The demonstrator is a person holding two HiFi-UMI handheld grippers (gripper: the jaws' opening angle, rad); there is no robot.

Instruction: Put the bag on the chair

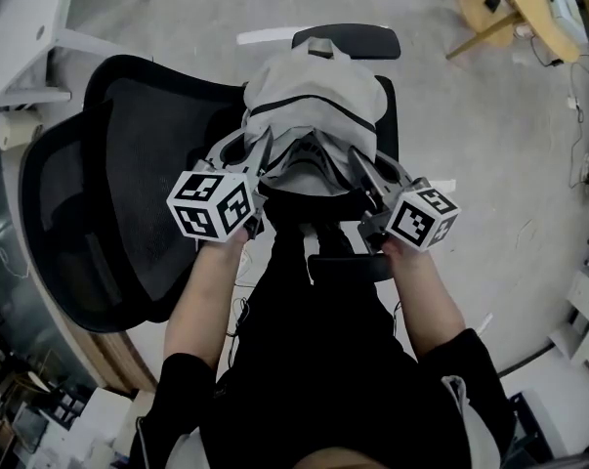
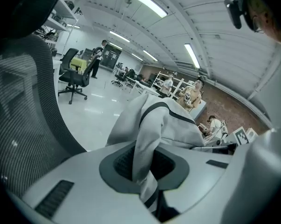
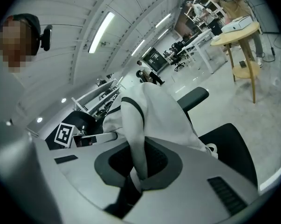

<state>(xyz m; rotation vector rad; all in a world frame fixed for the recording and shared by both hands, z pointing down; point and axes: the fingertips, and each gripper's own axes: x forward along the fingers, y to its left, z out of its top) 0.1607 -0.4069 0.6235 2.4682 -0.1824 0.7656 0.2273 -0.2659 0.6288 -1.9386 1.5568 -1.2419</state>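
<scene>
A light grey bag (image 1: 314,96) with dark trim rests on the seat of a black mesh office chair (image 1: 108,193), between the backrest on the left and a black armrest (image 1: 348,39) beyond it. My left gripper (image 1: 260,154) holds the bag's near left side and my right gripper (image 1: 364,169) its near right side. In the left gripper view a grey strap (image 2: 145,143) of the bag (image 2: 173,125) runs down between the jaws of the left gripper (image 2: 147,176). In the right gripper view the right gripper (image 3: 139,174) pinches a strap (image 3: 136,143) likewise.
A wooden table (image 1: 528,8) stands on the floor at the top right. White furniture legs (image 1: 30,27) are at the top left. The left gripper view shows other office chairs (image 2: 75,78) and people far across the hall.
</scene>
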